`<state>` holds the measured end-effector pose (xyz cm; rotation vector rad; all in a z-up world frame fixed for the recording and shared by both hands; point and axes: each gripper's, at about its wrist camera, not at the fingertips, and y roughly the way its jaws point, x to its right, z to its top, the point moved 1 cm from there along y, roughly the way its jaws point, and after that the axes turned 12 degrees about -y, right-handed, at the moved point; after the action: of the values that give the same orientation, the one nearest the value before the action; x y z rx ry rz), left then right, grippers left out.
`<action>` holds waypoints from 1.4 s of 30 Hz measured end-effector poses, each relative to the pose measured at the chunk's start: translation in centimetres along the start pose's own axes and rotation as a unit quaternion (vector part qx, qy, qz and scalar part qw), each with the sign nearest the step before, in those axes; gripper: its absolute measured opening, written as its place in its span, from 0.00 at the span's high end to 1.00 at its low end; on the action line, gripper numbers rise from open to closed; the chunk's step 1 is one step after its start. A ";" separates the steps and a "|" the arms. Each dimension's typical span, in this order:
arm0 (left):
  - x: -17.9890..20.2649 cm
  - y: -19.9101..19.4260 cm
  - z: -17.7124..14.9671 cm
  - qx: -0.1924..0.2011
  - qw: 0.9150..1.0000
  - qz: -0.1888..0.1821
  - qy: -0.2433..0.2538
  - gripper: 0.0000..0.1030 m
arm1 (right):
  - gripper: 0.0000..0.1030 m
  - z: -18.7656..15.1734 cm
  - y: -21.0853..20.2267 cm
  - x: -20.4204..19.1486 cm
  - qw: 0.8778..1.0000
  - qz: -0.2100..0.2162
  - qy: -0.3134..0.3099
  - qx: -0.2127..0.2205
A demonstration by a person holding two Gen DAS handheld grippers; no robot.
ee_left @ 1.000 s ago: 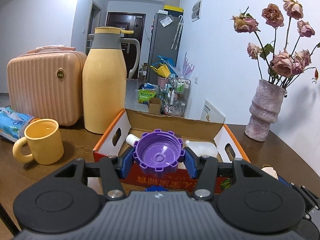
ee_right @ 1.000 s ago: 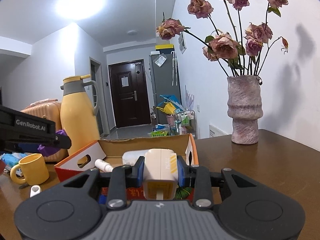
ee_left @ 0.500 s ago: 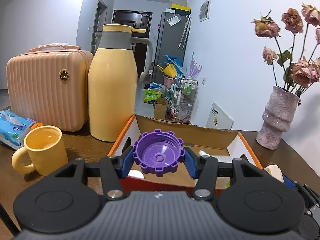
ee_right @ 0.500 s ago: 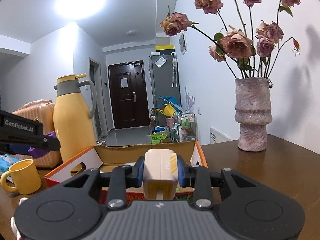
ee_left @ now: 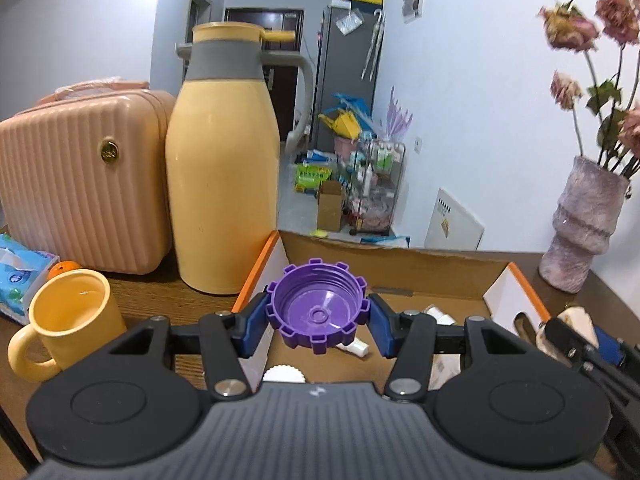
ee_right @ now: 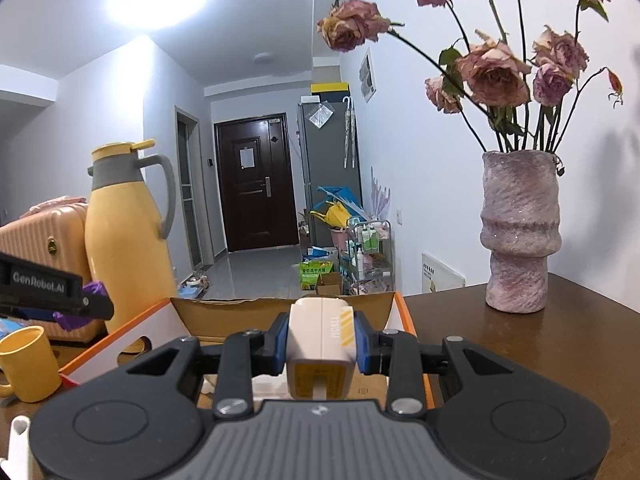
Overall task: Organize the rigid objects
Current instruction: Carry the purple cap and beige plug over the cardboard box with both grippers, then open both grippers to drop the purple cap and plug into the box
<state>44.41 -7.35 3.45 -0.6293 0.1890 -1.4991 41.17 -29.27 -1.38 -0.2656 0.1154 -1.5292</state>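
My left gripper (ee_left: 318,316) is shut on a purple notched cap (ee_left: 318,308) and holds it over the left part of an open cardboard box (ee_left: 396,268) with orange edges. My right gripper (ee_right: 320,344) is shut on a white and yellow plastic block (ee_right: 320,344) and holds it above the box's right end (ee_right: 280,312). Inside the box lie a small white tube (ee_left: 438,314) and a white ridged cap (ee_left: 284,374). The left gripper with the purple cap also shows at the left of the right wrist view (ee_right: 78,308).
A yellow thermos jug (ee_left: 224,184), a pink ribbed case (ee_left: 80,184) and a yellow mug (ee_left: 72,320) stand left of the box. A tissue pack (ee_left: 20,276) lies at the far left. A stone vase of dried roses (ee_right: 520,232) stands right on the brown table (ee_right: 520,348).
Both grippers have moved forward and up over the box, each still holding its object. The box's inside now shows below the purple cap.
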 end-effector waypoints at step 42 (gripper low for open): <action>0.3 5.5 0.6 -0.021 0.999 0.034 0.035 0.00 | 0.15 0.5 6.7 0.8 0.999 0.013 -0.007 -0.049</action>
<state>49.52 -7.73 1.29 -0.5983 0.2930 -1.4560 47.81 -29.87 -2.41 -0.3525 0.1820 -1.4983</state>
